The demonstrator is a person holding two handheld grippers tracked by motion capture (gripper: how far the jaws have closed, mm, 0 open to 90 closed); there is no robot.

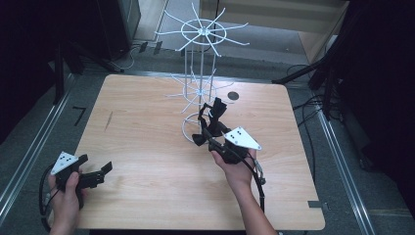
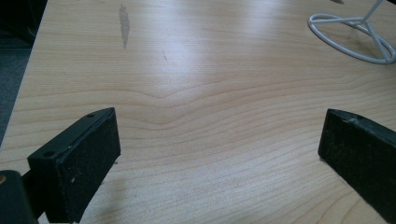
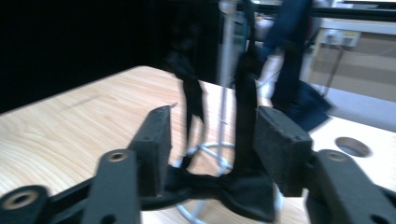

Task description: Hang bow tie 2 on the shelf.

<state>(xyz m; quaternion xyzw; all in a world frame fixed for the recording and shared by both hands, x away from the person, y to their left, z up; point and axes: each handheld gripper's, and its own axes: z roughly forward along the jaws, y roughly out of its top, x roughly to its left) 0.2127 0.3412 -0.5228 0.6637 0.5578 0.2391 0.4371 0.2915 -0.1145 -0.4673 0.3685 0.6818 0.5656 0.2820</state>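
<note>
At the lower left of the high view, the left gripper (image 1: 100, 171) rests idle on the wooden table (image 1: 147, 147), jaws spread wide around bare wood. Right of centre, the right gripper (image 1: 208, 122) has its jaws released; a black bow tie (image 3: 219, 186) hangs between them by its strap from the white wire rack (image 1: 198, 90), apparently just hooked there.

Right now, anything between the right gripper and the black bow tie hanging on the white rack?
Nothing visible. The bow tie hangs by its strap from the rack, its knot already between the open right gripper jaws, pads not pressing it.
</note>
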